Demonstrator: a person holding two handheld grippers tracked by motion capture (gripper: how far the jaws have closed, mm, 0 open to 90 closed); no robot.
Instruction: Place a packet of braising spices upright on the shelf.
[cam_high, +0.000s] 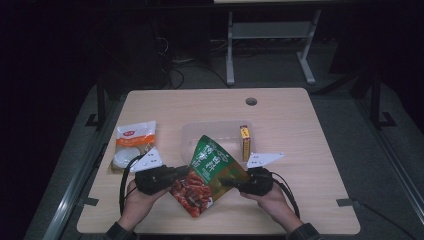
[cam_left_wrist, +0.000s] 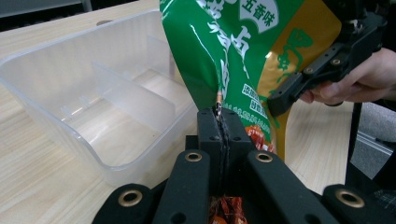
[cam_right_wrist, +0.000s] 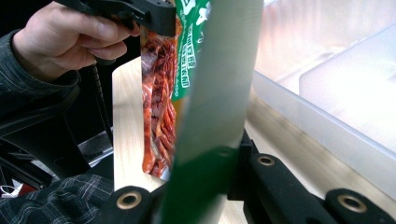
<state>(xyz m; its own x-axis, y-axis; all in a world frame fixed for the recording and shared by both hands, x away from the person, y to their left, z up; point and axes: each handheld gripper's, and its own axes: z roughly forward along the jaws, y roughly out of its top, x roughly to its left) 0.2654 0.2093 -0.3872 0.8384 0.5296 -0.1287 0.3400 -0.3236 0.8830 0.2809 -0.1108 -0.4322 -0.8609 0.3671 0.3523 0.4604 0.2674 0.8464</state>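
Snack bag (cam_high: 210, 170) clenched by left tongs (cam_high: 182, 172), right tongs (cam_high: 227, 182); yellow box (cam_high: 244, 142) in clear bin (cam_high: 192, 131)

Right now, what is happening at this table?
A person holds a green snack bag up off the wooden table with two hand-held grippers. The left gripper is shut on one edge of the bag, and the right gripper is shut on the opposite edge. Just behind the bag stands a clear plastic bin with dividers. A small yellow box and an orange-and-white packet also lie on the table.
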